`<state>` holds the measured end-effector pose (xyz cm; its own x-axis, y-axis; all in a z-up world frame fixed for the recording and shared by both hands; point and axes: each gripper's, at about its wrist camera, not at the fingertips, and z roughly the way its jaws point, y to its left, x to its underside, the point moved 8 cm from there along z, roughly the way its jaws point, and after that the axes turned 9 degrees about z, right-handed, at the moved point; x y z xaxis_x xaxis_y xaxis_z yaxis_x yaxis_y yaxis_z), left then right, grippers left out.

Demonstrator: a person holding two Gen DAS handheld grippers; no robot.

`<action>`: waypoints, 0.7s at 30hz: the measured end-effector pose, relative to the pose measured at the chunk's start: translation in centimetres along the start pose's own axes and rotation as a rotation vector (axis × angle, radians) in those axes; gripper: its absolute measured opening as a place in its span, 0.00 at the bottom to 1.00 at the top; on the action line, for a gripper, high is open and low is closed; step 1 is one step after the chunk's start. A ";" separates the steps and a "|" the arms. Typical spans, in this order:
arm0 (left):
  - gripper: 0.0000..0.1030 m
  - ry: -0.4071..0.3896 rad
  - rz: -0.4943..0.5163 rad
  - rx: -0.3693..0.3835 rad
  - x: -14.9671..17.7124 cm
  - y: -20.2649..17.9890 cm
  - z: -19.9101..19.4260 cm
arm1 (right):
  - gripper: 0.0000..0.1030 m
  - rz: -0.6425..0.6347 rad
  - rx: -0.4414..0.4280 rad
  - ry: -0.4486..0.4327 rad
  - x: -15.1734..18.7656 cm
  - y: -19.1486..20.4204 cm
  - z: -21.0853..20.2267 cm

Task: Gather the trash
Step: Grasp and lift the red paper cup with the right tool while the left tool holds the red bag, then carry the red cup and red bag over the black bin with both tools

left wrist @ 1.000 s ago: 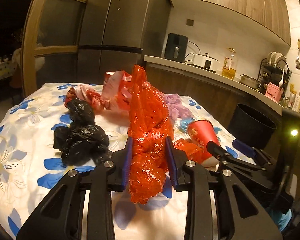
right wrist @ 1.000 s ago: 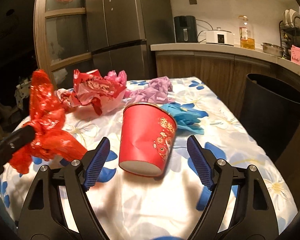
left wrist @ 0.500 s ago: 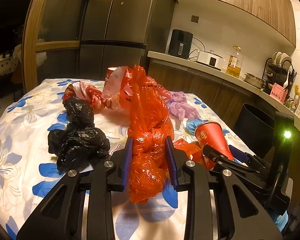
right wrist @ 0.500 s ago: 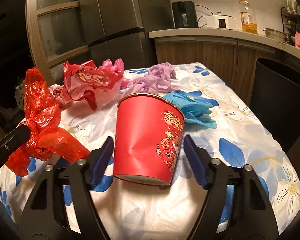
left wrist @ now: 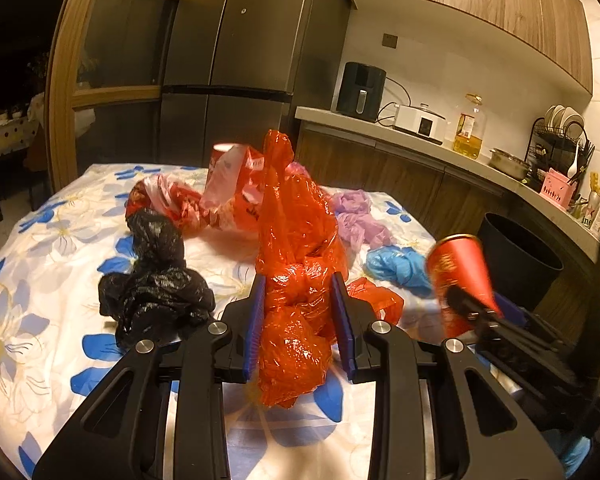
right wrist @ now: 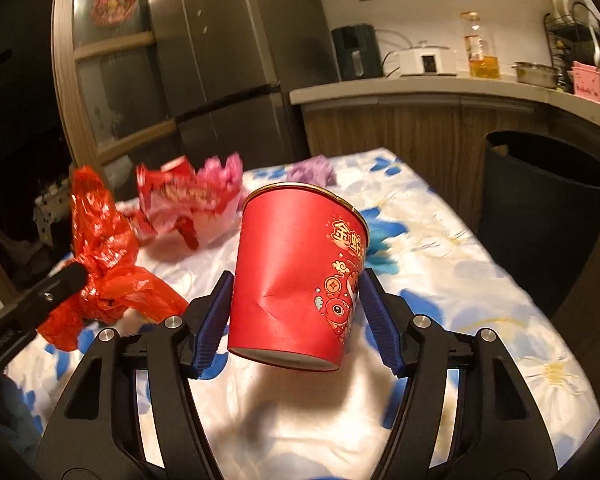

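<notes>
Since the earlier frame, the red paper cup [right wrist: 300,276] has left the floral cloth of the bench [right wrist: 480,280] and now hangs above its own shadow. The right hand-held gripper [right wrist: 296,312] has its jaws closing on the cup, with both blue pads at the cup wall, which shows a dent low on its left side. The left hand-held gripper [left wrist: 298,316] is clamped on a crumpled orange-red plastic bag [left wrist: 296,264], held upright between its pads. Beside it on the bench lies a black plastic bag [left wrist: 152,280]. Farther back lie a blue glove [left wrist: 400,266], a purple bag [left wrist: 358,220] and a red-and-white wrapper [left wrist: 224,196]. A dark trash bin [right wrist: 540,208] stands beyond the right edge of the bench.
</notes>
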<state>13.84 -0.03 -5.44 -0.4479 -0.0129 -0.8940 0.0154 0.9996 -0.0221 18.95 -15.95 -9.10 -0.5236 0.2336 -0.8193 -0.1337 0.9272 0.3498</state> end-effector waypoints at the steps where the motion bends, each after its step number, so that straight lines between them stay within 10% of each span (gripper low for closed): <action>1: 0.31 -0.007 0.006 0.000 -0.3 -0.2 -0.3 | 0.61 0.008 -0.002 -0.020 -0.5 -0.3 -1.0; 21: 0.31 -0.058 0.079 0.107 -4.8 -6.3 -3.8 | 0.61 0.138 0.093 -0.234 -6.7 -7.1 -11.7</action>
<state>12.48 -6.16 0.65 -0.3892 0.0611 -0.9191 0.1452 0.9894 0.0043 13.57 -27.52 -0.74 -0.3217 0.4106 -0.8532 0.0090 0.9024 0.4308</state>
